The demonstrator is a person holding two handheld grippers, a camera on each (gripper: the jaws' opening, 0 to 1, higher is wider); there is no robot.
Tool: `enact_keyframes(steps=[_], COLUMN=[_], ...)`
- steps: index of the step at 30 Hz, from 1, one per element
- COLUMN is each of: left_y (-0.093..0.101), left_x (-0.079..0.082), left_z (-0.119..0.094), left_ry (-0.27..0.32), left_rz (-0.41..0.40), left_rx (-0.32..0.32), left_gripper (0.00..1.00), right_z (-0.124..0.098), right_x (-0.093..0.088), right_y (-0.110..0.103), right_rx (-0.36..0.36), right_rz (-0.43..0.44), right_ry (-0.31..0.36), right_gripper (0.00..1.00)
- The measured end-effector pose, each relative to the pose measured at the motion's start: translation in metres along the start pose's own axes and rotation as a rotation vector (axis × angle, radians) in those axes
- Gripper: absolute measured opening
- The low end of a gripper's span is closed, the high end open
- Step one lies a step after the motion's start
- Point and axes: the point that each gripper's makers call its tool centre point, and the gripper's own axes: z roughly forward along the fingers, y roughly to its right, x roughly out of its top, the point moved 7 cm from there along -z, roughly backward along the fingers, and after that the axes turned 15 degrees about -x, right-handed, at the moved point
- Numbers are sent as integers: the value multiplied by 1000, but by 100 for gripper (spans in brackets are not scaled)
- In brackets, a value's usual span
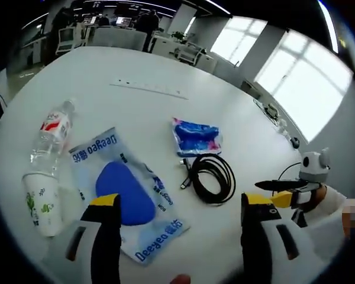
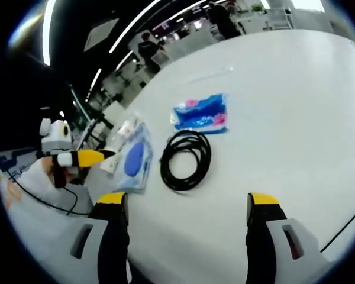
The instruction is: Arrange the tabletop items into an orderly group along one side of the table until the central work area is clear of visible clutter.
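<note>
**Both grippers wide and empty above scattered items on white table**

Left gripper (image 1: 180, 204): black jaws with yellow tips spread wide, nothing between them, poised above the round white table (image 1: 136, 68). Just beyond the left jaw, a clear plastic pouch with blue lettering and a dark blue oval pad inside (image 1: 128, 192), lying flat. Left of the pouch, a white paper cup with green print (image 1: 42, 203), on its side, touching the base of a clear plastic water bottle with a red-and-white label (image 1: 52, 131), also lying down. Between the jaws and farther off, a coiled black cable (image 1: 212, 177), its plug end trailing toward the pouch. Just beyond the coil, a small blue-and-pink printed packet (image 1: 196, 137), flat on the table. At the right edge, the right gripper (image 1: 282, 188) held by a hand in a white sleeve; spread not clear from here.

Right gripper (image 2: 186, 204): jaws likewise wide apart, gripping nothing, above bare white tabletop (image 2: 284, 106). Ahead, the black cable coil (image 2: 186, 160), with the blue-and-pink packet (image 2: 201, 112) just beyond it. Left of the coil, the clear pouch with the blue pad (image 2: 134, 158). Farther left, the left gripper (image 2: 86, 157), held in a white-sleeved hand near the pouch's edge.

All items grouped loosely in the middle stretch of the table, none touching a jaw.
</note>
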Motion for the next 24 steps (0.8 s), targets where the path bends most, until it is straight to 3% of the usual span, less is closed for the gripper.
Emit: enact_keyframes(steps=[5, 24], left_y=[0, -5], left_x=[-6, -9], left_z=[-1, -6], left_ry=[-5, -4], left_rz=[-49, -77], left_rx=[-24, -17], left_gripper=[84, 84], right_z=[0, 0], right_x=[2, 3], right_y=[0, 6], right_rx=[-7, -2], right_rz=[5, 89], right_ry=[1, 5], right_gripper=[80, 79])
